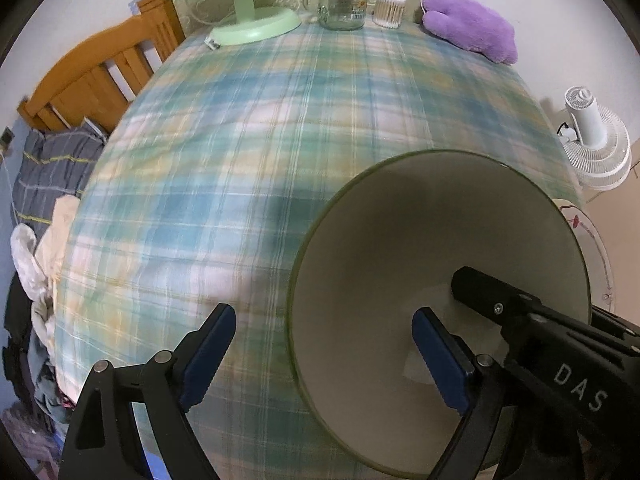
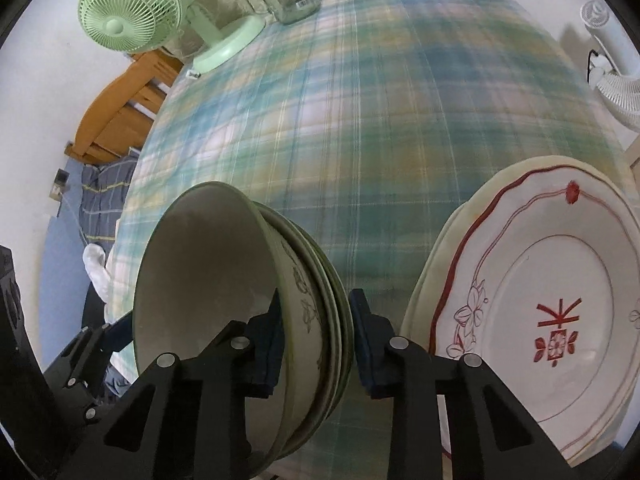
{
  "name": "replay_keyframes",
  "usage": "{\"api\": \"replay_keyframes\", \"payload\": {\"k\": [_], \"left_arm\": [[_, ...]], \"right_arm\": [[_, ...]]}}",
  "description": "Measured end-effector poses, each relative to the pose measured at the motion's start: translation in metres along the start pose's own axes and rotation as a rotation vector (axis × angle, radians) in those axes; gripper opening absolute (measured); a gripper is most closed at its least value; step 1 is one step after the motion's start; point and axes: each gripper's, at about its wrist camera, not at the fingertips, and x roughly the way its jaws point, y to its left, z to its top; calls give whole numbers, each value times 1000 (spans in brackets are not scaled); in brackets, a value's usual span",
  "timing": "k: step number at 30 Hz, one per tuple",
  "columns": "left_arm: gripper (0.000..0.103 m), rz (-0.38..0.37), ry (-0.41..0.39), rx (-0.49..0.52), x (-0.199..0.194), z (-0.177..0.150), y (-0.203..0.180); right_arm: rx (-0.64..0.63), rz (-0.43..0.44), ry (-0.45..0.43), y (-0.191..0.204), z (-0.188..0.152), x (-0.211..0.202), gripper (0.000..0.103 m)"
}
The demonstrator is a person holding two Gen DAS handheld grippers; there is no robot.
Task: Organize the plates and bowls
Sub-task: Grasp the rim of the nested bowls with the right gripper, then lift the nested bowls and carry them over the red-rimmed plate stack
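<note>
A stack of pale green bowls sits near the front of the plaid table; it also shows in the left wrist view. My right gripper straddles the right wall of the stack, jaws apart, one finger inside the top bowl and one outside. My left gripper is open, its right finger inside the bowl and its left finger outside over the cloth. A stack of white plates with red floral trim lies to the right of the bowls; a sliver of it shows in the left wrist view.
At the table's far edge stand a green desk fan, a glass jar mug, a cotton swab tub and a purple plush. A wooden bed frame lies left, a white fan right.
</note>
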Motion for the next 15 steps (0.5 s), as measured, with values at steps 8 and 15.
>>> {"api": "replay_keyframes", "payload": {"k": [8, 15], "left_arm": [[86, -92, -18, 70, 6, 4, 1], [82, -228, -40, 103, 13, 5, 1]], "right_arm": [[15, -20, -15, 1, -2, -1, 32], [51, -68, -19, 5, -4, -2, 34]]}}
